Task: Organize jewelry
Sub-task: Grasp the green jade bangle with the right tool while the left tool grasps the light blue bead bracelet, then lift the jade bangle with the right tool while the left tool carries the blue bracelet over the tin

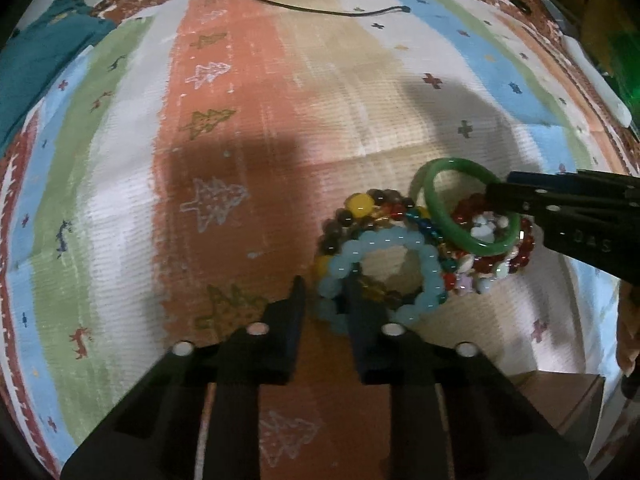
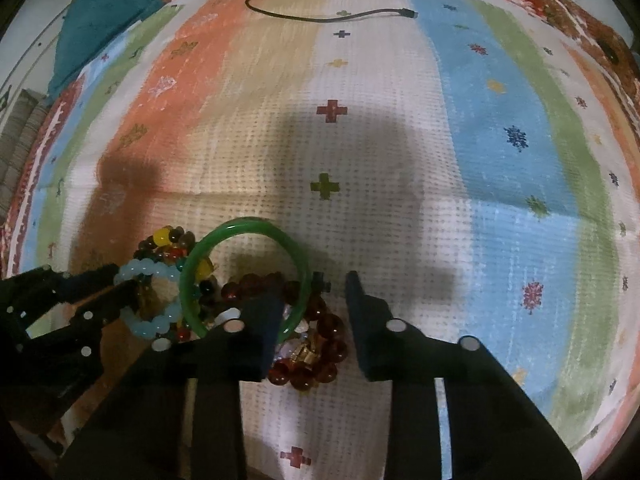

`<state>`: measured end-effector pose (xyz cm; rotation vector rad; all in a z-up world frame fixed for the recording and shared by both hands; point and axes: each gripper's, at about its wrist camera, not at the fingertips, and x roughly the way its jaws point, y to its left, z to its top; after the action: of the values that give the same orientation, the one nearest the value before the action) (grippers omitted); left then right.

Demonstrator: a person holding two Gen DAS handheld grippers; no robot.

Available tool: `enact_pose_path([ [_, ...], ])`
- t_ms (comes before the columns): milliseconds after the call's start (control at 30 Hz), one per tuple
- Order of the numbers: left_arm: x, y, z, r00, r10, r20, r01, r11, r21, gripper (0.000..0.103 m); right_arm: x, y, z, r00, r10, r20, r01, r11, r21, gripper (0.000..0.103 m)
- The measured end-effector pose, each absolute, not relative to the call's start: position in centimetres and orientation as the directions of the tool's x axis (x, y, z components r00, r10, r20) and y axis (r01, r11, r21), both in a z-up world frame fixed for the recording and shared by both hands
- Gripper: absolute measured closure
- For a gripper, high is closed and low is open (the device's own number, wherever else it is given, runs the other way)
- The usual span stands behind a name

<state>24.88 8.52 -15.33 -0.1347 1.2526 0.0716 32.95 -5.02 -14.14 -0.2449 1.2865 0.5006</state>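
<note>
We have the bracelets heaped on the striped cloth (image 2: pixel 400 152). Left gripper (image 1: pixel 322 300) — jaws narrow, straddling the pale blue bead bracelet (image 1: pixel 404 240). Right gripper (image 2: pixel 316 304) — half open around the green bangle (image 2: pixel 240 226) rim. We should close squarely, then lift slowly to avoid dragging the red beads (image 2: pixel 328 344).

Both fisheye views are dim and soft, with curved, dark corners. Overhead light casts broad, blurred shadows across the striped cloth (image 2: pixel 400 92), and a green glare (image 1: pixel 624 64) tints the left view's right edge.

Black fingers (image 1: pixel 362 320), apparently white-studded.
</note>
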Motion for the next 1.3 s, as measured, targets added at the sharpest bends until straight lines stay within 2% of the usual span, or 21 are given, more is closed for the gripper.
enact_pose_path([
  [33,25.0,8.3,-15.3,0.311,-0.013,-0.950,-0.125,0.991,-0.055,0.089,32.9,-5.0,-14.1,0.190,0.224,-0.956,-0.488,0.866,0.106,0.082],
  [233,25.2,8.4,-14.9,0.301,-0.008,-0.954,-0.153,0.987,-0.057,0.092,32.6,-4.6,-13.9,0.197,0.229,-0.953,-0.502,0.859,0.102,0.092],
  [333,25.0,8.7,-14.7,0.297,-0.008,-0.955,-0.172,0.983,-0.062,0.092,32.4,-4.6,-13.7,0.203,0.227,-0.953,-0.507,0.857,0.096,0.094],
  [667,24.3,9.0,-13.0,0.310,-0.025,-0.950,-0.197,0.976,-0.090,0.092,31.9,-5.6,-12.0,0.232,0.220,-0.948,-0.508,0.858,0.074,0.095],
  [1300,22.7,6.0,-8.0,0.442,-0.024,-0.897,-0.160,0.982,-0.105,0.092,28.6,-7.7,-8.1,0.291,0.268,-0.919,-0.509,0.856,0.088,0.095],
])
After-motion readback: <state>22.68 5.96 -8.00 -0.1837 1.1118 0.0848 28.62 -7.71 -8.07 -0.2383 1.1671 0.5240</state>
